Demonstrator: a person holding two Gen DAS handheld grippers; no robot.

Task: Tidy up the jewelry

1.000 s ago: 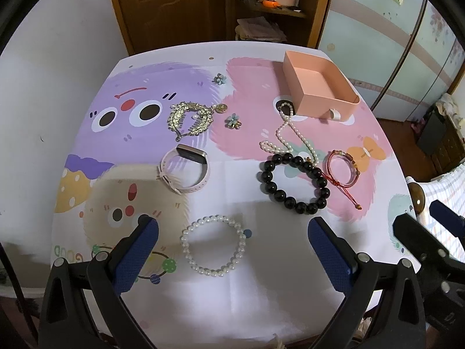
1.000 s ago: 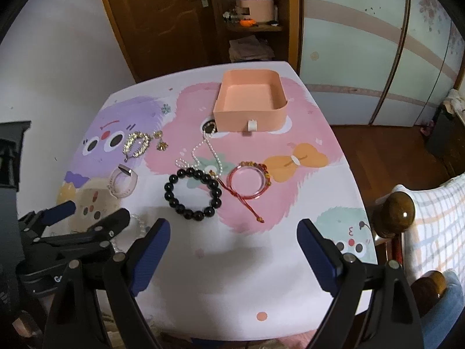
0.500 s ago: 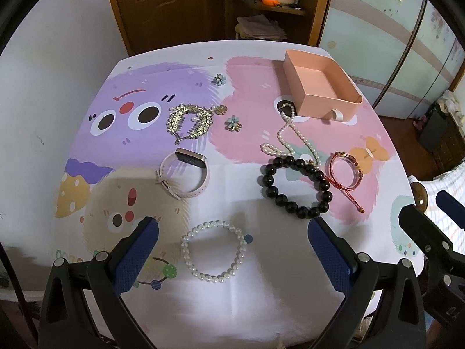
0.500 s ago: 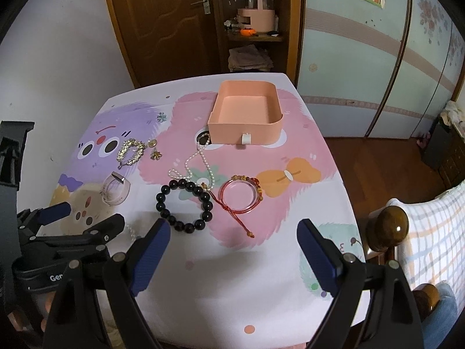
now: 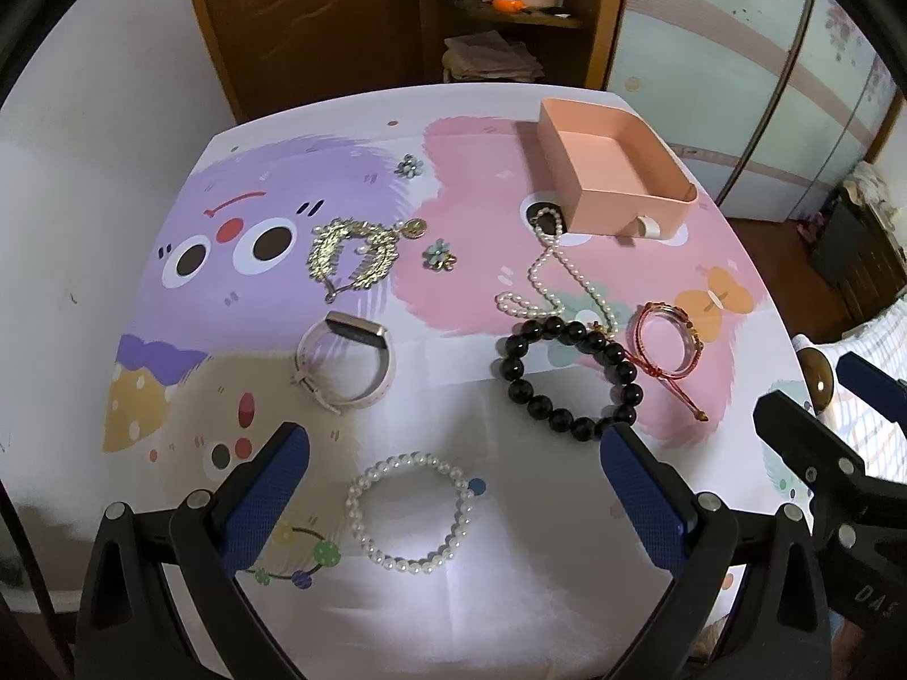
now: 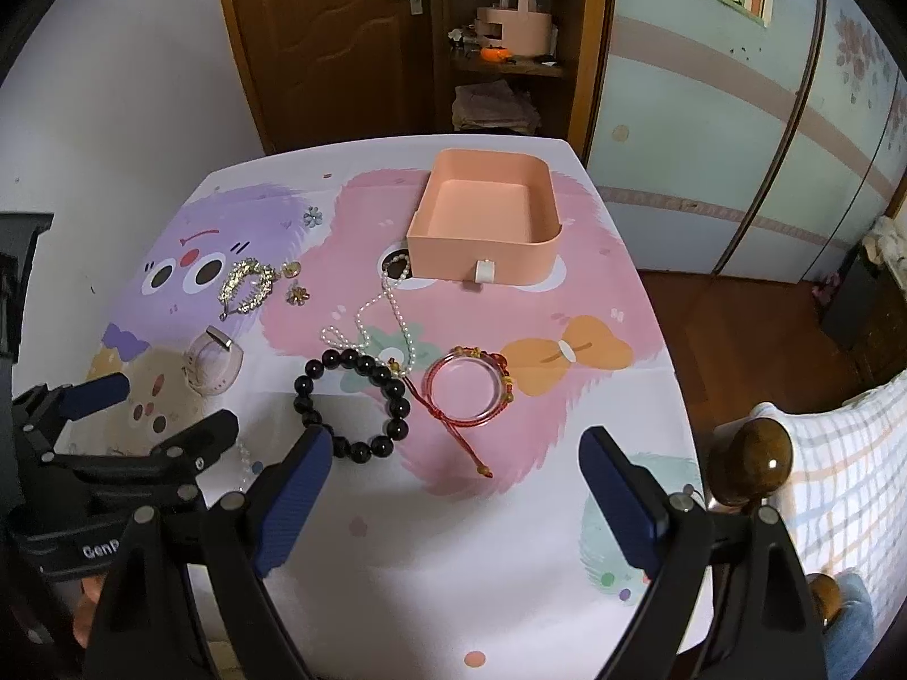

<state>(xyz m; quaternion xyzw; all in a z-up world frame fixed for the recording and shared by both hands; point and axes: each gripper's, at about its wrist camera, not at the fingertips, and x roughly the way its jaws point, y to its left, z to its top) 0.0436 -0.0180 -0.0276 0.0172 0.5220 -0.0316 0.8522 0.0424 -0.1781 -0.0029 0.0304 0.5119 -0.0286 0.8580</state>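
On the table (image 5: 510,623), covered with a cartoon-print cloth, the jewelry lies spread out in the open. At the left, a gold leaf-shaped piece (image 5: 351,256) bends in an arch over the purple patch, its open side toward the near edge. Beside it sit a small round gold charm (image 5: 415,228) and two little flower pieces, one (image 5: 439,256) just to the right and one (image 5: 409,166) farther back. Nearer the camera, a pale pink watch band (image 5: 346,362) stands on edge as a smooth loop, its flat face at the far side. In front of it a white pearl bracelet (image 5: 411,513) lies flat in a ring, between the blue pads of the left gripper (image 5: 453,501), whose jaws stand wide apart and hold nothing.

In the middle, a long pearl strand (image 6: 381,314) snakes with its long axis running from the near side toward the box, its far end touching the box's front corner. A bracelet of glossy black beads (image 6: 354,399) overlaps the strand's near end. Just to its right lies a red cord bracelet (image 6: 467,382) with amber beads, its knotted tail trailing toward the near edge.

At the far right sits the empty pink box (image 6: 482,260), a rigid open drawer with a small white pull tab facing forward. The right gripper (image 6: 453,490) hovers over bare cloth near the table's front, jaws apart.
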